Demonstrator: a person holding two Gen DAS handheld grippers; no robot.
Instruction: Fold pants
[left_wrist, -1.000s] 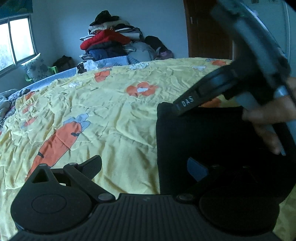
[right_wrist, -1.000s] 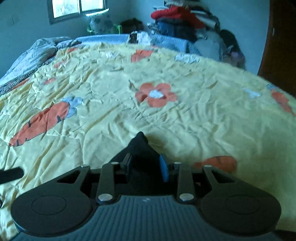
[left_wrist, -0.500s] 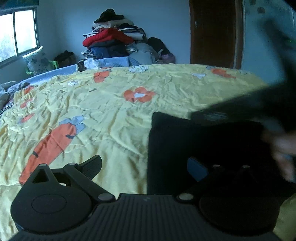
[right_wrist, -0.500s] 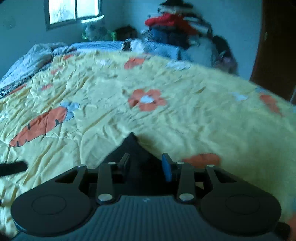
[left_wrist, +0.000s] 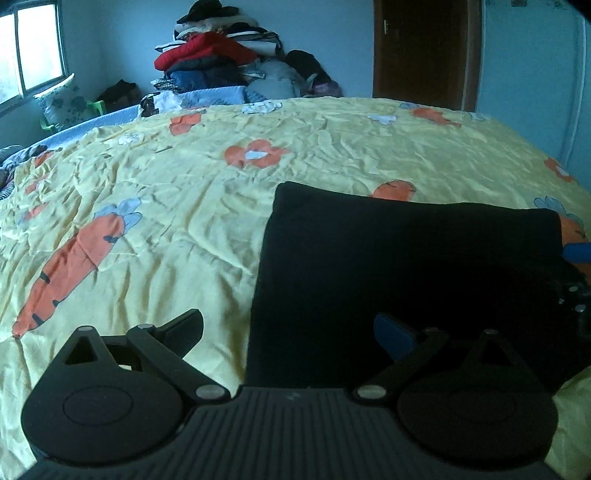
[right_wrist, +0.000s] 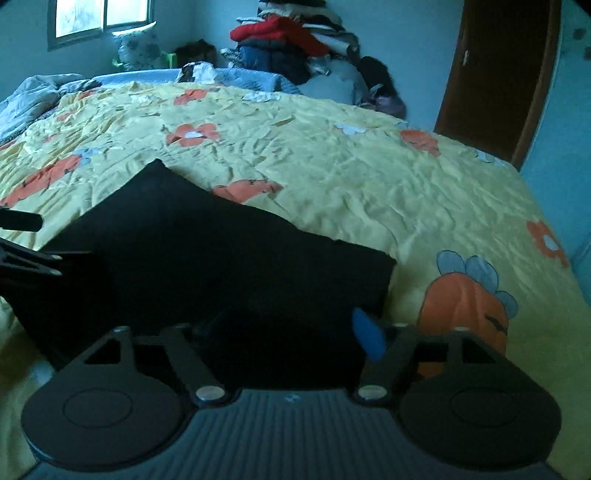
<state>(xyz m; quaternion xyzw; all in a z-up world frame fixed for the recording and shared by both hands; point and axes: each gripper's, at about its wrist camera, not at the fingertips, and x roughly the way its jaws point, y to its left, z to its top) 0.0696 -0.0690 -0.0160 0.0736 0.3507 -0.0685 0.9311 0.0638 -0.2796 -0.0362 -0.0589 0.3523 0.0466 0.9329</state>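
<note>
Left wrist view. My left gripper (left_wrist: 291, 332): jaws spread wide, holding nothing. One finger hangs over bare quilt, the blue-padded one over dark cloth, so the gripper straddles the left edge of the pants (left_wrist: 406, 266). Pants: black, lying flat on the yellow quilt (left_wrist: 166, 206) as a compact rectangle with straight far and left edges; I judge the fold done or nearly so. Carrot print (left_wrist: 74, 262): on the quilt, well left of the pants. Flower print (left_wrist: 256, 153): beyond the far edge. My right gripper (left_wrist: 576, 266): only a blue pad and some dark linkage show at the frame's right edge, by the pants' right corner; its spread cannot be told from here. Clothes pile (left_wrist: 218, 62): stacked against the far wall past the bed. Door (left_wrist: 421, 48): brown, shut.

Right wrist view. My right gripper (right_wrist: 291, 325): jaws wide apart, nothing between them, both fingers over the near right part of the pants (right_wrist: 207, 266). I judge it placed there to leave the cloth undisturbed or to pat the corner flat. Pants: the far corner points up the bed; the right edge is straight, next to a large carrot print (right_wrist: 465, 299). My left gripper (right_wrist: 22, 240): dark parts enter at the left edge, beside the pants. Window (right_wrist: 99, 14): at far left, the light source.
</note>
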